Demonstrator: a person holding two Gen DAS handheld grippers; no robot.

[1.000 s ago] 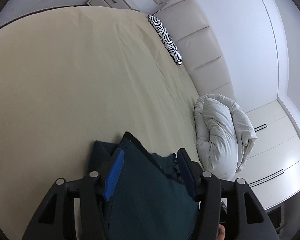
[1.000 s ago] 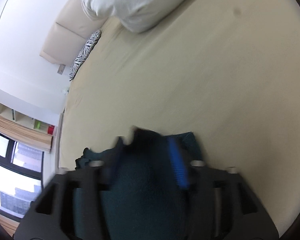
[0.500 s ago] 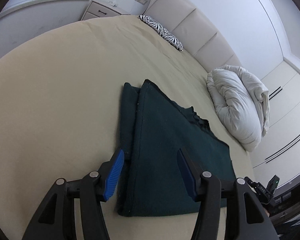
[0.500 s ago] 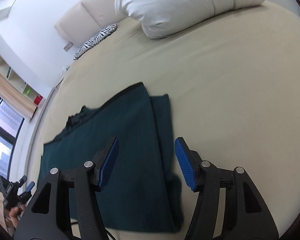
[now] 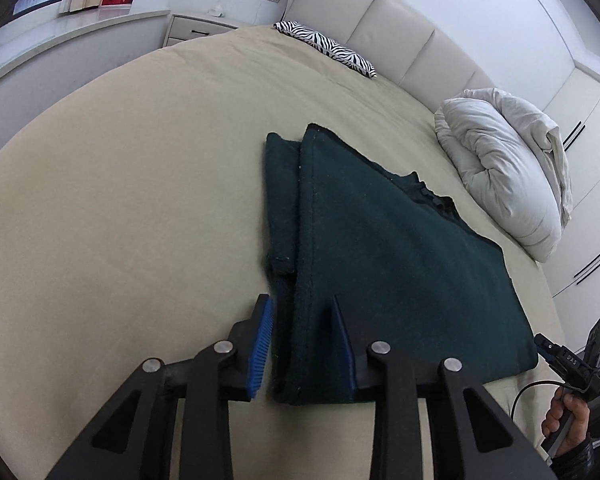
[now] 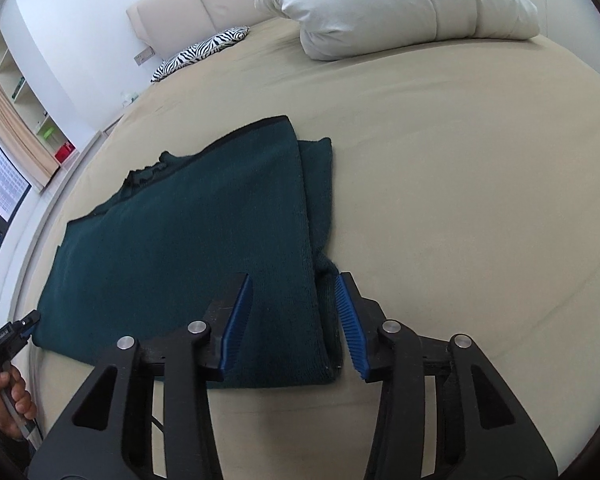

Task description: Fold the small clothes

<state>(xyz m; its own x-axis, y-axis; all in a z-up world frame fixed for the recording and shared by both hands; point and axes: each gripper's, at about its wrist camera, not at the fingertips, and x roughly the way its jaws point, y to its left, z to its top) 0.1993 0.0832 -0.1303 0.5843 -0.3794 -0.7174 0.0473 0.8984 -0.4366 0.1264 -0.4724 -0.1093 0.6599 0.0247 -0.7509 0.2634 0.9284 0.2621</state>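
The only writing that is showing is the white lettering "DAS" on the right gripper (image 5: pixel 570 360) as it appears at the edge of the left wrist view, held in a hand (image 5: pixel 568 424); the rest is too small to read.

A dark green garment (image 5: pixel 388 256) is lying folded on the beige bed (image 5: pixel 120 184), near its front edge, with a narrower folded strip showing along each side. A white duvet (image 5: pixel 508 176) is bunched up farther back, and a zebra-striped pillow (image 5: pixel 328 48) is lying against the headboard (image 5: pixel 380 28).

The left gripper (image 5: pixel 304 316) is closing its jaws around the garment's near left corner, the cloth edge between them, though the pads are not visibly pressing yet. The right gripper's jaws are likewise narrowing around the near right corner, the fold between them with a gap on the left pad's side.

A second ago the cloth was hanging bunched between both pairs of jaws, off the bed; now it is lying flat, and both jaws are standing narrower than half a second ago.
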